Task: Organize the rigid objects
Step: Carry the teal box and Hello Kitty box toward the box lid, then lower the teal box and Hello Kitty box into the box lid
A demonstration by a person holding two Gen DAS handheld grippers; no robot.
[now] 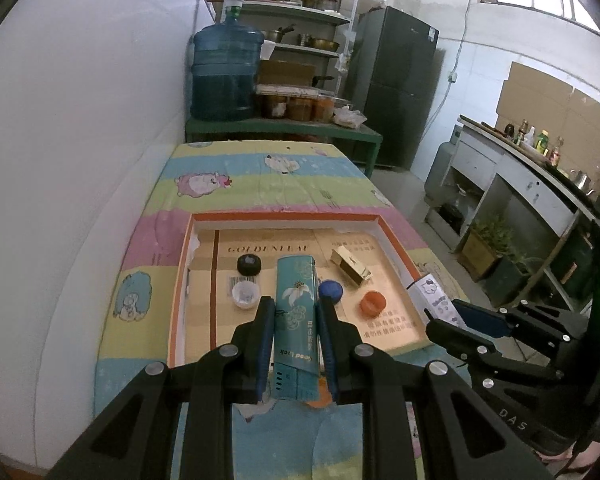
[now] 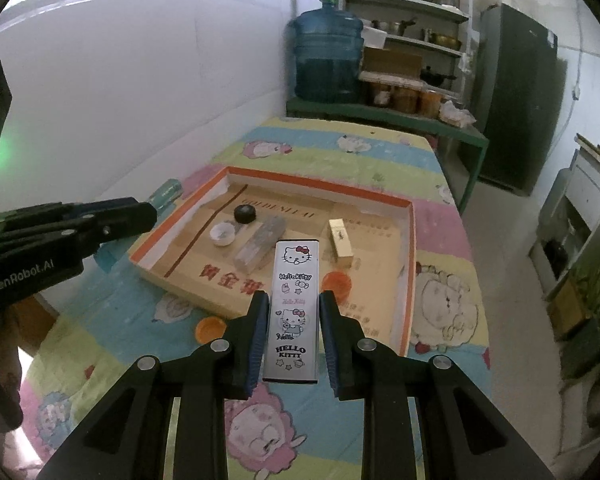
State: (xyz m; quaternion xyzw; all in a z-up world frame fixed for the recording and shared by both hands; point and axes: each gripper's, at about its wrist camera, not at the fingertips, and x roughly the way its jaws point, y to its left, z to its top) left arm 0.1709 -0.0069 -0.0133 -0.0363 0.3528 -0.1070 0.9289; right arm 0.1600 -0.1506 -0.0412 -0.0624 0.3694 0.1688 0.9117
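Pinching a teal box (image 1: 295, 312) and a Kitty box (image 2: 293, 312), both grippers hover short of the tray (image 2: 408, 264); caps and small boxes lie inside, one orange cap (image 2: 209, 329) outside.

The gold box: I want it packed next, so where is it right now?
In the right wrist view the gold box lies inside the orange-rimmed tray, toward its far right, just beyond the orange cap and right of the Hello Kitty case.
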